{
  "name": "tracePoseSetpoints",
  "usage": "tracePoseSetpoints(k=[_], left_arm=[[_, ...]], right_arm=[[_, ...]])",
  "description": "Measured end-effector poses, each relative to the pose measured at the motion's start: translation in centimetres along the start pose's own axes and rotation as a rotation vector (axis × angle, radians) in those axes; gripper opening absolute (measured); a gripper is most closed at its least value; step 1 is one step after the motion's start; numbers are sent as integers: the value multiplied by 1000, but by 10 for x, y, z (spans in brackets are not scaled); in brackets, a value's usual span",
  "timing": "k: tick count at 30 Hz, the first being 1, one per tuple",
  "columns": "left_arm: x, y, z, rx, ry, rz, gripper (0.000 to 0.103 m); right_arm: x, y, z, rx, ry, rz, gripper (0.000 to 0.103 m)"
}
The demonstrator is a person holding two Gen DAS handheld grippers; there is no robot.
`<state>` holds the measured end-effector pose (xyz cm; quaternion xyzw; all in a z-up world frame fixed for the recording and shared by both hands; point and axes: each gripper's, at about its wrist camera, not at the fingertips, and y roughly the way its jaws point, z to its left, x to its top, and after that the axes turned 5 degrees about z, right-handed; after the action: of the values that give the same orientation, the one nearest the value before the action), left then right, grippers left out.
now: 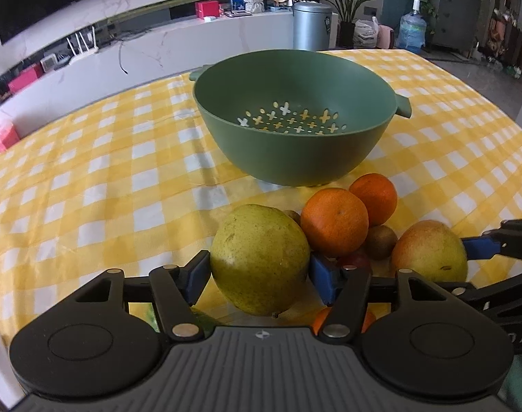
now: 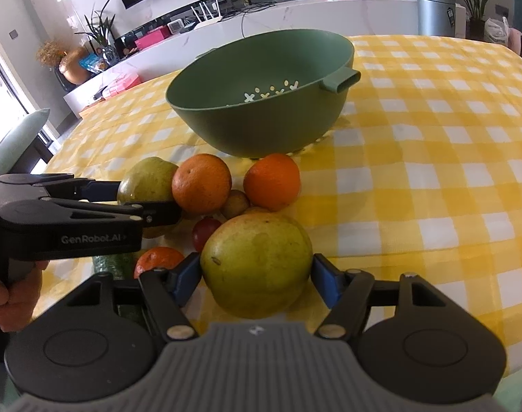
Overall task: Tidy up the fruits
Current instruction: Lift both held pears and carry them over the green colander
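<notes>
A green colander bowl [image 1: 295, 144] stands empty on the yellow checked tablecloth; it also shows in the right wrist view [image 2: 261, 127]. My left gripper [image 1: 259, 271] is shut on a green pear [image 1: 257, 257], also seen from the right [image 2: 147, 180]. My right gripper [image 2: 255, 274] is shut on a second, reddish-yellow pear [image 2: 257, 264], which shows in the left wrist view [image 1: 429, 250]. Two oranges [image 1: 333, 226] [image 1: 374, 197] lie between the pears and the bowl, with a kiwi [image 1: 379, 242] and a red plum [image 2: 204, 230].
A small tangerine [image 2: 157, 259] and a dark green fruit [image 2: 113, 262] lie near the front edge. The tablecloth [image 2: 432, 171] spreads wide to the right. A white TV counter [image 1: 157, 44] and a metal bin [image 1: 310, 24] stand beyond the table.
</notes>
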<state>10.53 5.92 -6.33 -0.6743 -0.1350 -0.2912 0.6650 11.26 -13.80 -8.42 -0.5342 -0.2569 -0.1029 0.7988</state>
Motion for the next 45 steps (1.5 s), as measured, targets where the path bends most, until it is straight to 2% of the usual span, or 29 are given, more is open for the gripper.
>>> tracePoseSetpoints(k=[7, 12, 21, 27, 34, 41, 45], left_arm=[[1, -23, 11, -12, -67, -77, 71], [4, -37, 17, -42, -130, -100, 71], [21, -65, 2, -71, -149, -153, 71], [33, -82, -9, -93, -148, -163, 71], [44, -103, -19, -74, -152, -196, 71], [53, -124, -20, -66, -183, -219, 71], [69, -129, -14, -86, -233, -211, 71]], right_arm=[[-2, -9, 4, -3, -35, -44, 66], [-1, -19, 4, 11, -37, -76, 66], [8, -49, 15, -7, -115, -163, 66], [25, -71, 17, -17, -175, -188, 66], [46, -95, 19, -42, -238, -222, 66], [66, -120, 20, -38, -263, -243, 66], [80, -128, 25, -44, -295, -244, 66]])
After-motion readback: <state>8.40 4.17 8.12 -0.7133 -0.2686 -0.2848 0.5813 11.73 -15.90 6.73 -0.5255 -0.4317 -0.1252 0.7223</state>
